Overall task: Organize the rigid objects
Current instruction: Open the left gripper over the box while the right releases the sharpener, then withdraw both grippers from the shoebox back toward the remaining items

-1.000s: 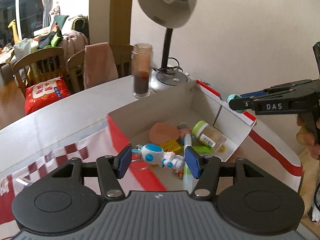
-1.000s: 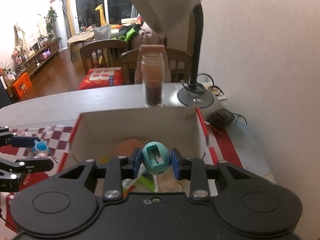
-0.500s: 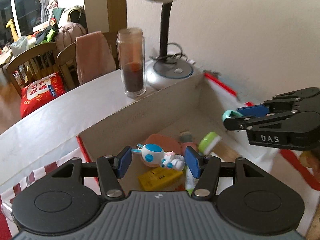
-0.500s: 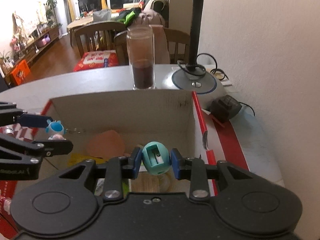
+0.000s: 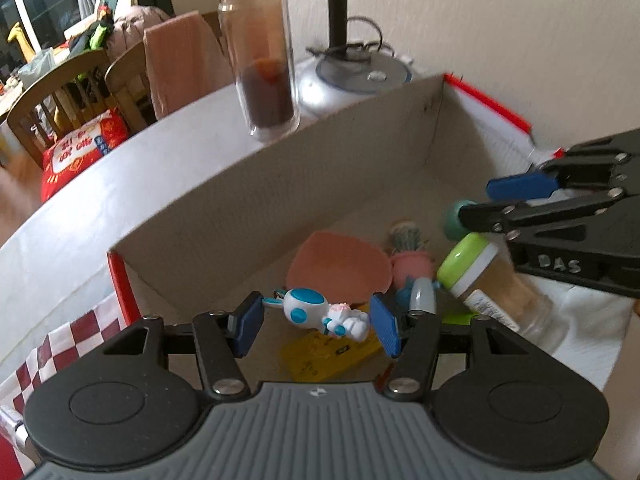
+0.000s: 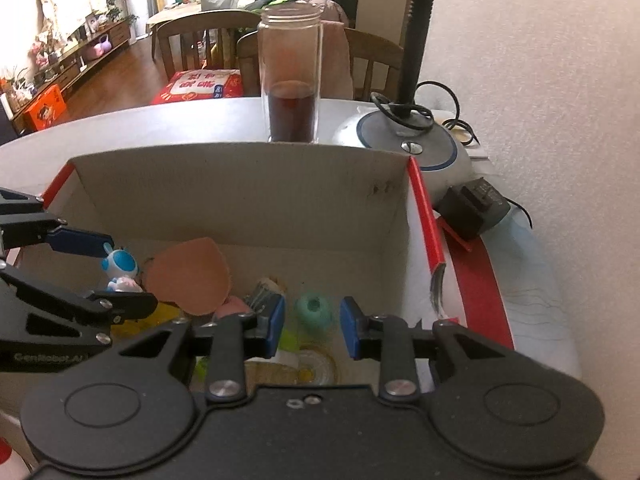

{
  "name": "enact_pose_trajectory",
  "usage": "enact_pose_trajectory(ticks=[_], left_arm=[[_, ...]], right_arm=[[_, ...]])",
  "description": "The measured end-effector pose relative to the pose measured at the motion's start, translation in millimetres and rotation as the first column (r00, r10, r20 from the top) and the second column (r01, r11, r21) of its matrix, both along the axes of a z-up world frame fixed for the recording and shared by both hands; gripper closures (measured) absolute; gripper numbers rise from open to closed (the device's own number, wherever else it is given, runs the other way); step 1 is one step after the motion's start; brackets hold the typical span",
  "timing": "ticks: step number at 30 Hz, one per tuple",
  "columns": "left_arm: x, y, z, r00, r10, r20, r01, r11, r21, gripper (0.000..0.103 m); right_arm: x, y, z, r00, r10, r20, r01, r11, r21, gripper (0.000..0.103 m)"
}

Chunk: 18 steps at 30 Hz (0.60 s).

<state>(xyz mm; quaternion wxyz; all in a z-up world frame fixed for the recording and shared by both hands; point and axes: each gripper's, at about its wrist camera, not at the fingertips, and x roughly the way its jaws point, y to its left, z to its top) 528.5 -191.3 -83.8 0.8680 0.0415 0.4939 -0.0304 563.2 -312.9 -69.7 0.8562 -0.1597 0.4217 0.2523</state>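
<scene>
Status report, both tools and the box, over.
Left tool shut on astronaut toy above box. Right tool open, teal sharpener loose between its fingers. Nothing in the way.

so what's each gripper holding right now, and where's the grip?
Left gripper: blue-and-white toy figure, pinched end to end. Right gripper: nothing; jaws open, teal ball loose between them.

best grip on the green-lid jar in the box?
Take the green-lid jar across its clear body just below the lid, coming from above. It lies tilted, lid toward the pink toy, sides exposed. The right tool is open; it looks nearest.
</scene>
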Motion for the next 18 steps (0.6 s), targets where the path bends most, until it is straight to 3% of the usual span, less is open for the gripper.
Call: enact_pose_trajectory(ticks=[13,18], left_arm=[[-11,-7,-3,0.998,-0.049,-0.034,0.048,0.999,-0.014,0.044],[-22,-14,3,0.997,-0.074,-0.007,0.074,0.997,-0.003,0.033]], right_arm=[[-10,-6,9,1.0,-0.007,0.0,0.007,1.0,0.027,0.06],[-19,-9,13,1.0,-0.007,0.003,0.007,1.0,0.027,0.058]])
